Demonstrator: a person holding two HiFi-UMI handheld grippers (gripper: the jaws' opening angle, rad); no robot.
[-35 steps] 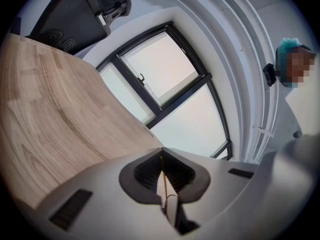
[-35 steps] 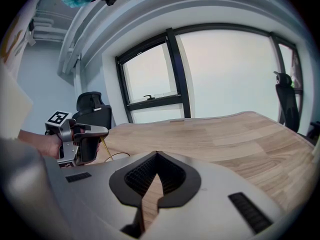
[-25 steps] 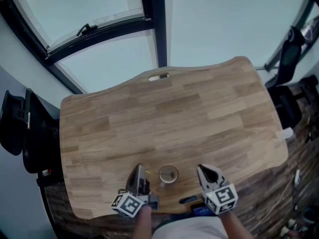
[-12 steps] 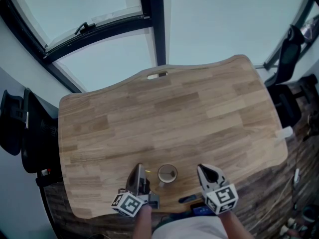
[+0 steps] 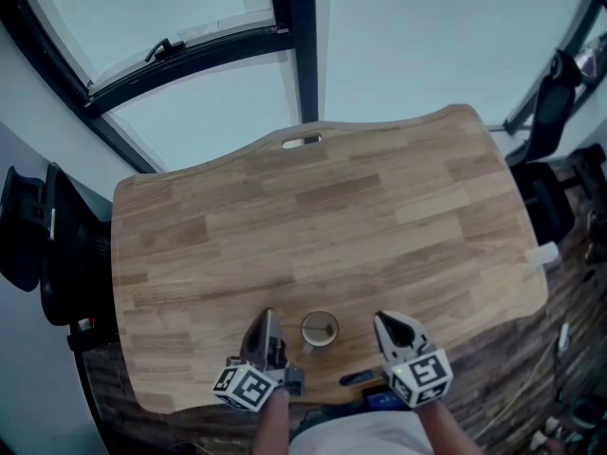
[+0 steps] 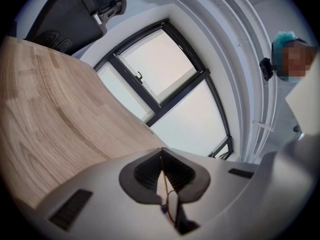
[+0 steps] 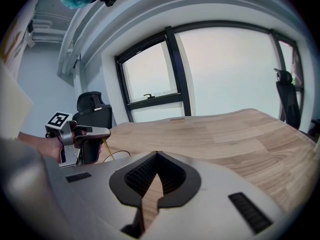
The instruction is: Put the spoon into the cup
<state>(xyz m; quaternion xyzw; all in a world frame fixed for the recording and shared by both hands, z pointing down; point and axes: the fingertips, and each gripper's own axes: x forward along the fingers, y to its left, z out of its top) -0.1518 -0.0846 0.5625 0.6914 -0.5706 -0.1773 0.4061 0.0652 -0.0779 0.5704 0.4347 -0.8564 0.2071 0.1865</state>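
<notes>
the spoon (image 6: 163, 176) is made out only as a thin golden sliver pinched in the closed left claw (image 5: 265, 318), its bowl hidden, just beside the cup (image 5: 320, 331) on the table (image 5: 285, 226). the right claw (image 5: 387, 325) is closed on nothing. no shift is seen since the earlier frames.

A: What kind of place is this?
B: An office. There's a light wooden worktop (image 5: 313, 226) with a cable slot (image 5: 302, 142), a black high-backed swivel chair (image 5: 38, 245) beside it, and large dark-framed windows (image 5: 302, 45).
</notes>
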